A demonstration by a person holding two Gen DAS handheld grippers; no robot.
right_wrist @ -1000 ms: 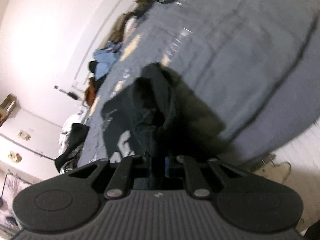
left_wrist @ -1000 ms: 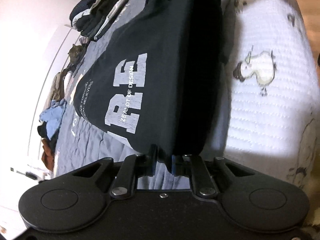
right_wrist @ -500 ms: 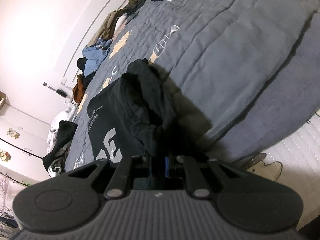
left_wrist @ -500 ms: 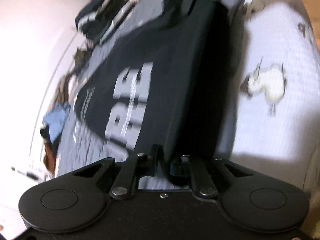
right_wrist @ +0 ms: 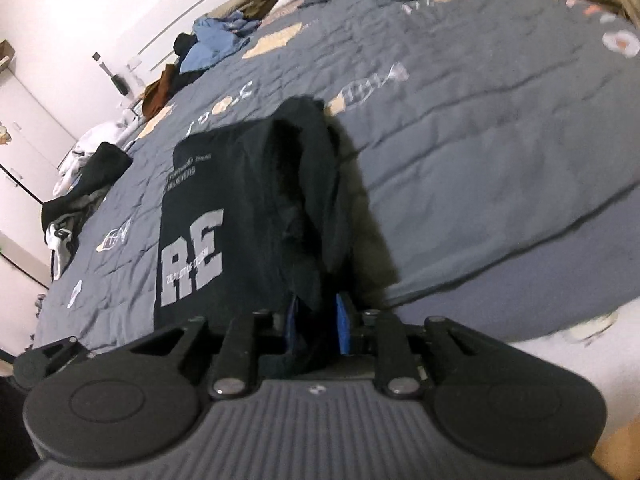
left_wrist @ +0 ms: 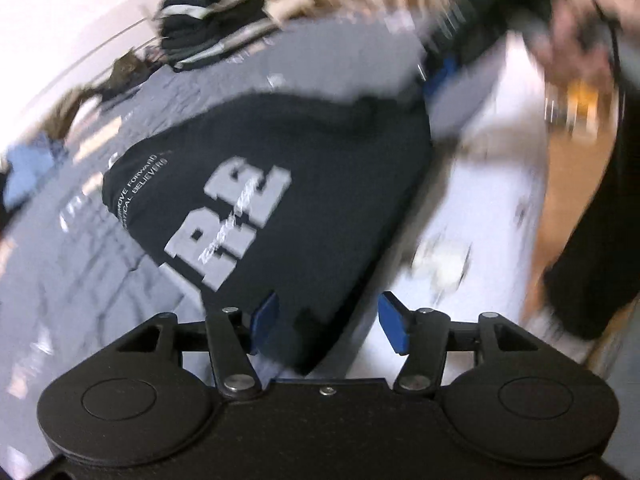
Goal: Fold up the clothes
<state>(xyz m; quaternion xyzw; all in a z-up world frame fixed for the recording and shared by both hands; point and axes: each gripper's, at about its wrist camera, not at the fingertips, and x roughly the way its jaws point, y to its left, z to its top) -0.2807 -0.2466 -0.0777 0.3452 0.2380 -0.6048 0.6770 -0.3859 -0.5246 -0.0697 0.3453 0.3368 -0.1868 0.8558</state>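
A black T-shirt [left_wrist: 280, 200] with large grey letters lies folded lengthwise on the grey quilt [right_wrist: 480, 140]. My left gripper [left_wrist: 329, 317] is open, and the shirt's near corner rests loosely between its blue pads. In the right wrist view the same T-shirt [right_wrist: 240, 200] has a raised fold running up to my right gripper [right_wrist: 317, 318]. That gripper's blue pads stand slightly apart with the cloth still between them. In the blurred left wrist view, a person's hand [left_wrist: 576, 28] holds the right gripper at the shirt's far end.
A stack of folded dark clothes [left_wrist: 208, 36] sits at the far end of the bed. Loose garments [right_wrist: 212, 44] line the wall side, and a black one [right_wrist: 88, 176] lies at the left. A white mattress cover [left_wrist: 480, 200] shows at the bed edge, beside a dark sleeve [left_wrist: 592, 240].
The shirt has come down from hanging onto the quilt. My left gripper has opened and let go of it. The right gripper's pads have parted a little.
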